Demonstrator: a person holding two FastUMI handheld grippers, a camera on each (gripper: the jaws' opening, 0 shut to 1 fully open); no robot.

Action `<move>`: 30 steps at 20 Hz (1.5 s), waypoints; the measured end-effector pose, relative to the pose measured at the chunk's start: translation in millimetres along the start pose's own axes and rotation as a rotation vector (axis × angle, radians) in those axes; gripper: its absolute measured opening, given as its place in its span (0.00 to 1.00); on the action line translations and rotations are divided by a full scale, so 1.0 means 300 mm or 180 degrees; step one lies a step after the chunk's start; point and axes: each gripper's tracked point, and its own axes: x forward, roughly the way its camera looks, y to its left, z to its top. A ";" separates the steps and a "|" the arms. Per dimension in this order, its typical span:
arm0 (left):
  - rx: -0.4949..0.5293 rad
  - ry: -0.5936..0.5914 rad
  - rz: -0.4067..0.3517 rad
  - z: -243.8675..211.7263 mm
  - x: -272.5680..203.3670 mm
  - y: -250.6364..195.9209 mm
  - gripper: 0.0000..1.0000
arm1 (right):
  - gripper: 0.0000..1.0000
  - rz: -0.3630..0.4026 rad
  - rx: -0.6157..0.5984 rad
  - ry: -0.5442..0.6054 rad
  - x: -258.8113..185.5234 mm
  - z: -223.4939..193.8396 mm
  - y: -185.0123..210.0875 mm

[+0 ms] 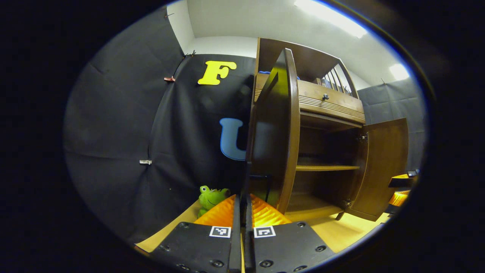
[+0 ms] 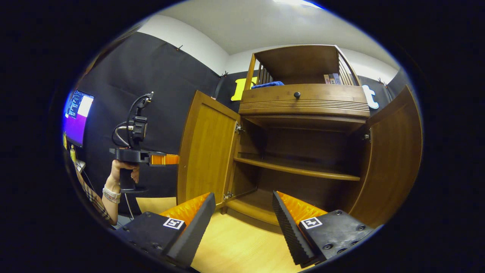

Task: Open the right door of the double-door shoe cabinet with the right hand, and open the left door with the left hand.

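Left gripper (image 1: 242,206) shut — left door (image 1: 278,132) edge-on, upright.

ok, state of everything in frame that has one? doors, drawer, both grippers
Left brown wooden cabinet door: swung open.
Right brown wooden cabinet door: swung open.
Wooden drawer with dark round knob: closed.
Wooden shelf inside the cabinet: bare.
Left gripper: shut; whether it pinches the left door's edge is unclear.
Right gripper: open, holding nothing.

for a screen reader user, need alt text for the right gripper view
A wooden shoe cabinet stands with its left door and right door swung open, shelves bare. The right claw is open in front; the left claw is by the left door's edge.
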 end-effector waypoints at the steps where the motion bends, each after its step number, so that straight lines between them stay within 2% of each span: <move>1: 0.0017 -0.0034 -0.0006 0.016 -0.020 0.001 0.08 | 0.95 0.0006 0.0006 -0.0002 0.005 0.001 0.002; 4: 0.0112 -0.0060 -0.0211 0.036 -0.093 -0.063 0.05 | 0.95 -0.0093 -0.0009 -0.0015 0.008 0.009 -0.026; 8: 0.0098 -0.0092 -0.0799 0.072 -0.181 -0.283 0.08 | 0.95 -0.0646 -0.0227 -0.0076 -0.002 0.036 -0.163; 10: 0.0252 -0.0126 -0.0964 0.090 -0.194 -0.374 0.05 | 0.95 -0.0823 -0.0292 -0.0096 -0.016 0.046 -0.199; 12: 0.0327 -0.0180 -0.1121 0.101 -0.187 -0.481 0.11 | 0.95 -0.0939 -0.0292 -0.0115 -0.027 0.055 -0.229; 15: 0.0284 -0.0239 -0.1247 0.118 -0.159 -0.584 0.54 | 0.95 -0.1063 -0.0199 -0.0171 -0.049 0.076 -0.277; 18: 0.0365 -0.0297 -0.1114 0.129 -0.116 -0.602 0.98 | 0.96 -0.1217 -0.0118 -0.0312 -0.075 0.118 -0.344; 22: 0.0373 -0.0272 -0.1087 0.112 -0.068 -0.642 0.92 | 0.96 -0.1364 -0.0145 -0.0344 -0.101 0.135 -0.411; 24: 0.0372 -0.0307 -0.1056 0.114 -0.037 -0.664 0.97 | 0.97 -0.1379 -0.0175 -0.0347 -0.108 0.138 -0.427; 30: 0.0395 -0.0372 -0.1069 0.122 0.017 -0.721 0.95 | 0.97 -0.1406 -0.0197 -0.0368 -0.123 0.164 -0.467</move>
